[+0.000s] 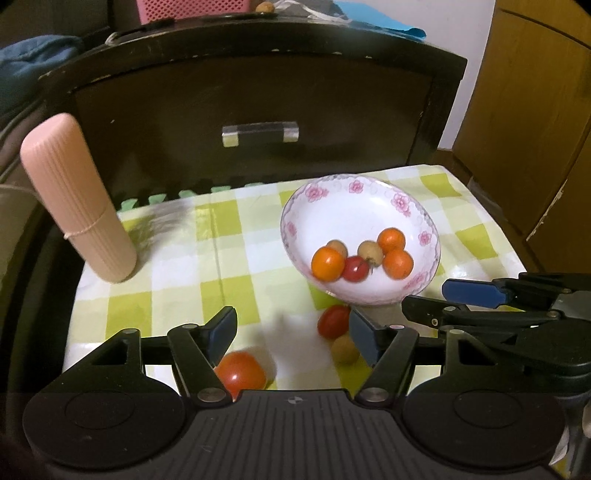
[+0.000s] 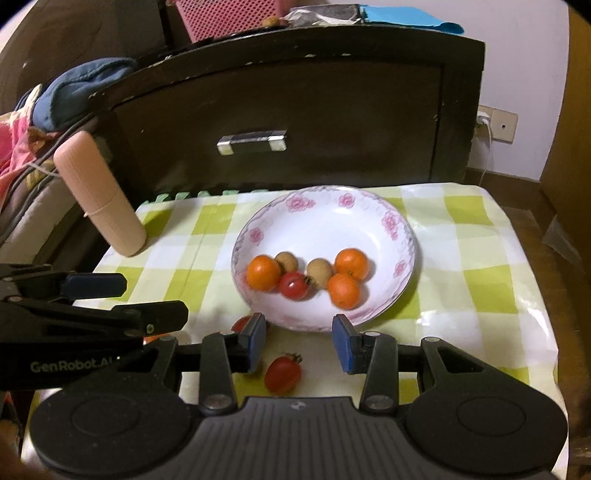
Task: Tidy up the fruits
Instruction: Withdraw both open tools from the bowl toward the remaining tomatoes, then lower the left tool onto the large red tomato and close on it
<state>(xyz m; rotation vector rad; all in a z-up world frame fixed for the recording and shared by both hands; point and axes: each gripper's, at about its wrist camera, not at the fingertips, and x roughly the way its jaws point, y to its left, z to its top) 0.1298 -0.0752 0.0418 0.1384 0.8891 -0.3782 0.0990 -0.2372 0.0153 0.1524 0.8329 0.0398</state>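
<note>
A white bowl (image 1: 332, 206) (image 2: 328, 225) with pink flowers stands on the green-checked cloth (image 1: 184, 266). It holds three orange fruits (image 2: 263, 273), a red tomato (image 2: 293, 285) and two tan longans (image 2: 319, 271). Loose on the cloth in front lie a big red tomato (image 1: 240, 373), a small red tomato (image 1: 334, 321) (image 2: 283, 373) and a longan (image 1: 344, 349). My left gripper (image 1: 293, 332) (image 2: 155, 297) hovers open over these, nothing between its pads. My right gripper (image 2: 300, 341) (image 1: 424, 297) is open just short of the bowl's near rim, above the small tomato.
A pink ribbed cylinder (image 1: 74, 199) stands at the cloth's left back corner. Behind is a dark cabinet with a metal drawer handle (image 1: 260, 133); a pink basket (image 2: 229, 18) sits on top. Wooden panels (image 1: 535, 110) rise on the right.
</note>
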